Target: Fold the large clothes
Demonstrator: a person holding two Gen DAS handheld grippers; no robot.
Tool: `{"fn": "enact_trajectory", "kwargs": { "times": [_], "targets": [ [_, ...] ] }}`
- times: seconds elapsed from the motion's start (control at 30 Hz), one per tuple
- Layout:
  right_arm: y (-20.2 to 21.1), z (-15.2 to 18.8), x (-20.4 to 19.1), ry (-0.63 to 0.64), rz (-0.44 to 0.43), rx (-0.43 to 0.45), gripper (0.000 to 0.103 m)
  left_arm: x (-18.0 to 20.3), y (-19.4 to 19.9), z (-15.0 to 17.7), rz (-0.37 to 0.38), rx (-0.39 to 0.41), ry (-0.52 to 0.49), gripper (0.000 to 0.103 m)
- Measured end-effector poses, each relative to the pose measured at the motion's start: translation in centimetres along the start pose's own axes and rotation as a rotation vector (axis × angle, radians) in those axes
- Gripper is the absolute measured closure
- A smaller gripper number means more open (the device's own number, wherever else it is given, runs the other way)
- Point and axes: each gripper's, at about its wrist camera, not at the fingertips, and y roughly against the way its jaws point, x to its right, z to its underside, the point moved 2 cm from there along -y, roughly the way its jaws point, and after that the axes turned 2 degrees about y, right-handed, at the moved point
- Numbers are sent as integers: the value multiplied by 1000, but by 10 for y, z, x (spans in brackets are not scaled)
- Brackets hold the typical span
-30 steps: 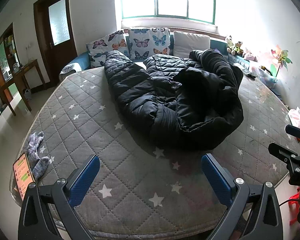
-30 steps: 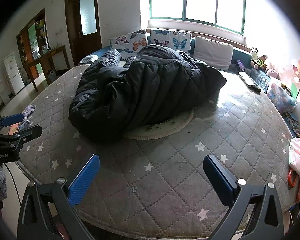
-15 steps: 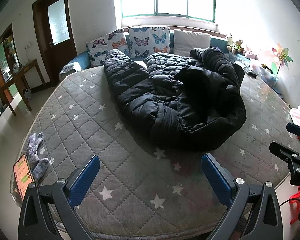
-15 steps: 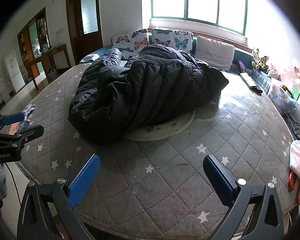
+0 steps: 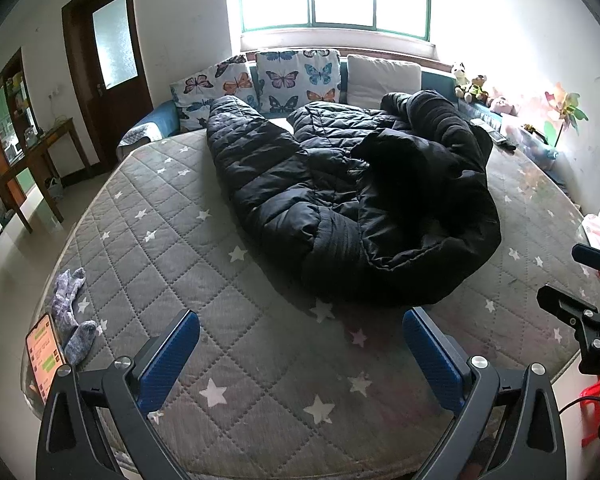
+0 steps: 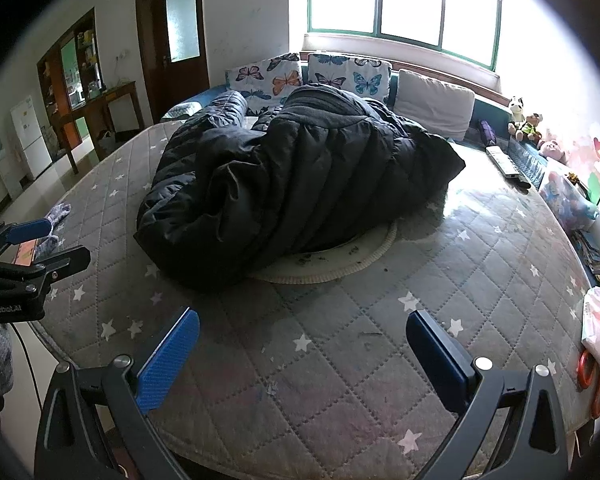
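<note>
— Two grippers, both with jaws spread wide and holding nothing: the left gripper (image 5: 300, 344) and the right gripper (image 6: 302, 344) hover over the quilted table cover (image 5: 228, 344), short of the black puffer jacket (image 5: 340, 200) heaped in the middle.

— What could go wrong?

— The jacket is bunched and slippery-looking — a pinch on one puffy layer may slide off, or drag the whole heap toward the phone (image 5: 42, 356) at the edge.
</note>
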Motion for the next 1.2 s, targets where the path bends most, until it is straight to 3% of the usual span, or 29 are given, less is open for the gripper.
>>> {"fn": "enact_trajectory", "kwargs": {
  "times": [0.67,0.93,1.2],
  "targets": [
    [-6,-29,3,62,-19,6,0,-1,-18,-20,-9,-10,-37,0],
    [-4,-73,3,94,-53,41,0,-15,-24,-41,-31,8,-29,0],
    [-35,-126,0,114,-6,40,0,-57,-51,-80,-30,-12,73,0]
  ]
}}
